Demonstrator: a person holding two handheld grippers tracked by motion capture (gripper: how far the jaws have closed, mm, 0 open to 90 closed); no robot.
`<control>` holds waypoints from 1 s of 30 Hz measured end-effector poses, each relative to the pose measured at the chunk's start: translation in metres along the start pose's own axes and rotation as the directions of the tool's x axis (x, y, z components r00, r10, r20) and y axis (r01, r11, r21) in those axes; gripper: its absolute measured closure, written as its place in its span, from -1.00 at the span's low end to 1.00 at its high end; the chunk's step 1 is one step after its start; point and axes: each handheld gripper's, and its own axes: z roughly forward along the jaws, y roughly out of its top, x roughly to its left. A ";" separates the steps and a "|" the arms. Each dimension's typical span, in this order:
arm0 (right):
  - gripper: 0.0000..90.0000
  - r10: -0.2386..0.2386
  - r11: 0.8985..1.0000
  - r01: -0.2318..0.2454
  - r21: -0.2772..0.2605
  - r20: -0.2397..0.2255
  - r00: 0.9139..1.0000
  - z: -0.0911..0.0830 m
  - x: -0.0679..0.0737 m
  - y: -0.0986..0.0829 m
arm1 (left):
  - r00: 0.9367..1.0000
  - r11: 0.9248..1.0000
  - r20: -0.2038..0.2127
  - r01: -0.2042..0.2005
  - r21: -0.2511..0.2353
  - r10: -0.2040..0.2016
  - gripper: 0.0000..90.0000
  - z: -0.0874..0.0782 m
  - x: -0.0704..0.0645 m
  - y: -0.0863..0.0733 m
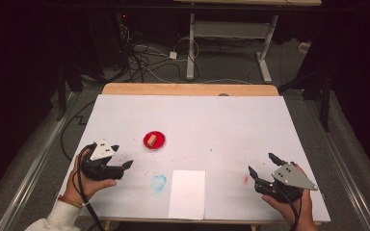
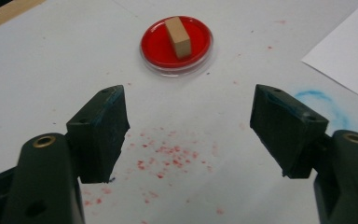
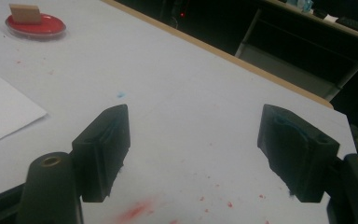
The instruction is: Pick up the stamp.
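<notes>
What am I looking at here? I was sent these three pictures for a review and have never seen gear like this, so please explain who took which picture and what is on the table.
No robot arm here: a person sits at a table and holds a hand-worked tool with two black jaws in each hand. The high view looks down from above; the left gripper is at its left, the right gripper at its right. The other two pictures come from small cameras riding on those tools, looking out between their own jaws.

On the white table stands a red dish with a small wooden block lying in it. Nearer the person lies a white sheet of paper, beside a blue smudge. Red specks dot the surface.

Both grippers are open and hold nothing. The left one points toward the dish.
</notes>
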 end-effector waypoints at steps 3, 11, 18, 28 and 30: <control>-0.43 0.002 1.000 -0.002 0.013 0.000 1.000 0.003 0.000 -0.001 | 1.000 1.000 0.006 0.011 0.012 -0.011 -0.40 0.001 0.003 0.018; -0.42 -0.027 0.999 0.027 0.039 0.005 1.000 0.010 0.002 -0.002 | 0.997 0.995 0.068 0.026 0.099 -0.033 -0.25 0.027 0.010 0.070; -0.42 -0.026 0.998 0.026 0.049 0.006 1.000 0.010 0.000 -0.004 | 0.992 0.972 0.093 0.060 0.227 -0.083 -0.16 0.074 0.019 0.093; -0.41 -0.035 0.997 0.034 0.065 0.009 0.999 0.011 0.001 -0.007 | 0.986 0.956 0.114 0.085 0.282 -0.121 0.03 0.094 0.027 0.090; -0.41 -0.039 0.997 0.039 0.068 0.006 0.999 0.012 0.002 -0.007 | 0.988 0.953 0.104 0.080 0.291 -0.114 0.09 0.096 0.026 0.090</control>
